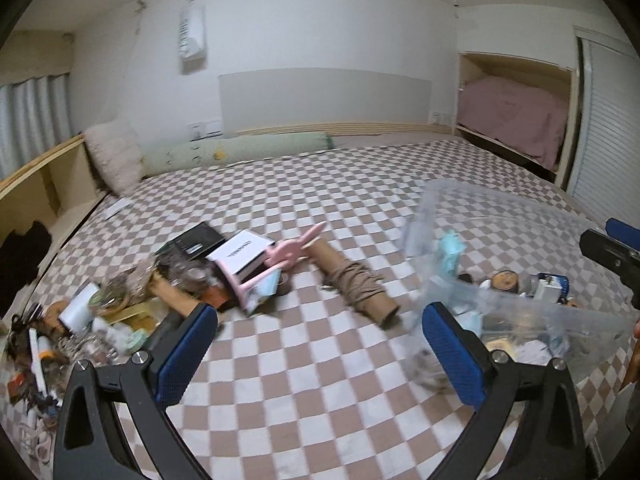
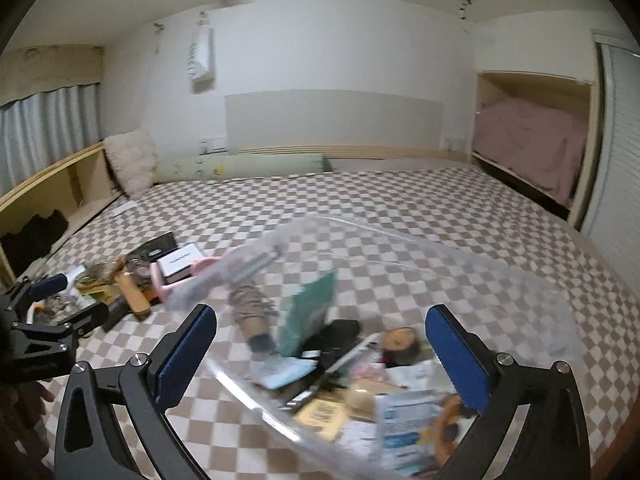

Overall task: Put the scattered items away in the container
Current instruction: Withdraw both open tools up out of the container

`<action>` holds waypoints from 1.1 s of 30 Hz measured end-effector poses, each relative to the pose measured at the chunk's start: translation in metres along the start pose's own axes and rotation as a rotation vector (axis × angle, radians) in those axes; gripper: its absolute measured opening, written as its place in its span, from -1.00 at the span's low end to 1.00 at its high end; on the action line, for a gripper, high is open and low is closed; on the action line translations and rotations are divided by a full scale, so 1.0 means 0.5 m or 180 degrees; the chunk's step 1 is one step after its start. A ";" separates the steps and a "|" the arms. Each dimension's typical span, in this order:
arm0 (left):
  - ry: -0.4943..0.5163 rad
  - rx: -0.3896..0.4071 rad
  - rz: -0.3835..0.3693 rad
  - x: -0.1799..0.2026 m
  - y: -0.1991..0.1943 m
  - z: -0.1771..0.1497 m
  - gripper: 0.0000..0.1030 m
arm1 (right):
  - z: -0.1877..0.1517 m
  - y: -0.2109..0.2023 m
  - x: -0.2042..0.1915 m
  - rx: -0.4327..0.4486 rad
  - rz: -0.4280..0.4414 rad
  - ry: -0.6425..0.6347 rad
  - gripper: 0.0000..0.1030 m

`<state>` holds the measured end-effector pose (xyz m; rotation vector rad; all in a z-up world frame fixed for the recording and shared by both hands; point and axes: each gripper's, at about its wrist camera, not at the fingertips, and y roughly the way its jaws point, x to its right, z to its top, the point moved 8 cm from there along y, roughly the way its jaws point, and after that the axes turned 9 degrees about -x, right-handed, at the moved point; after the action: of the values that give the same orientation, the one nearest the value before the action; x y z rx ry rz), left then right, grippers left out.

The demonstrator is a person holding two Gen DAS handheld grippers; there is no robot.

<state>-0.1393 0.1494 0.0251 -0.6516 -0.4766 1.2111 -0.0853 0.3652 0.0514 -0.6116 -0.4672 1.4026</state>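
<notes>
A clear plastic container (image 1: 532, 240) sits on the checkered bed at the right, holding several small items; it also shows blurred in the right wrist view (image 2: 460, 280), just ahead of my right gripper. My left gripper (image 1: 316, 344) is open and empty above the bed, between the container and a scattered pile (image 1: 120, 304). A cardboard tube wound with twine (image 1: 356, 284), a pink bunny-shaped holder (image 1: 288, 254) and a white box (image 1: 240, 252) lie ahead of it. My right gripper (image 2: 320, 352) is open and empty over the container's near rim. A teal packet (image 2: 308, 312) stands in the container.
The checkered bedspread (image 1: 320, 400) covers a wide bed. A green bolster (image 1: 236, 152) and a fluffy pillow (image 1: 114, 156) lie at the head. A wooden shelf (image 1: 44, 184) runs along the left. The right gripper shows at the left view's right edge (image 1: 612, 248).
</notes>
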 end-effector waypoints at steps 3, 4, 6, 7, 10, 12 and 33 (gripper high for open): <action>-0.0084 -0.0014 0.0112 -0.055 -0.007 -0.017 1.00 | 0.004 0.001 -0.042 0.0035 0.0094 -0.0020 1.00; -0.0111 -0.0020 0.0156 -0.077 -0.010 -0.024 1.00 | 0.006 0.003 -0.057 0.0034 0.0139 -0.0011 1.00; -0.0151 -0.0031 0.0238 -0.115 -0.017 -0.038 1.00 | 0.008 0.005 -0.083 0.0026 0.0221 -0.0004 1.00; -0.0176 -0.0035 0.0290 -0.138 -0.022 -0.046 1.00 | 0.008 0.006 -0.095 0.0027 0.0256 -0.0005 1.00; -0.0221 -0.0051 0.0442 -0.199 -0.032 -0.069 1.00 | 0.008 0.006 -0.142 0.0041 0.0392 -0.0034 1.00; -0.0256 -0.0066 0.0586 -0.247 -0.041 -0.088 1.00 | 0.002 0.009 -0.174 0.0021 0.0482 -0.0073 1.00; -0.1012 -0.0366 0.1037 -0.623 -0.118 -0.311 1.00 | -0.217 0.136 -0.505 -0.0626 0.0781 -0.0846 1.00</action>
<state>-0.0874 -0.1924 -0.0464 -0.6532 -0.7296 1.6169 -0.0988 0.1060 -0.0618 -0.6600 -0.7689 1.6947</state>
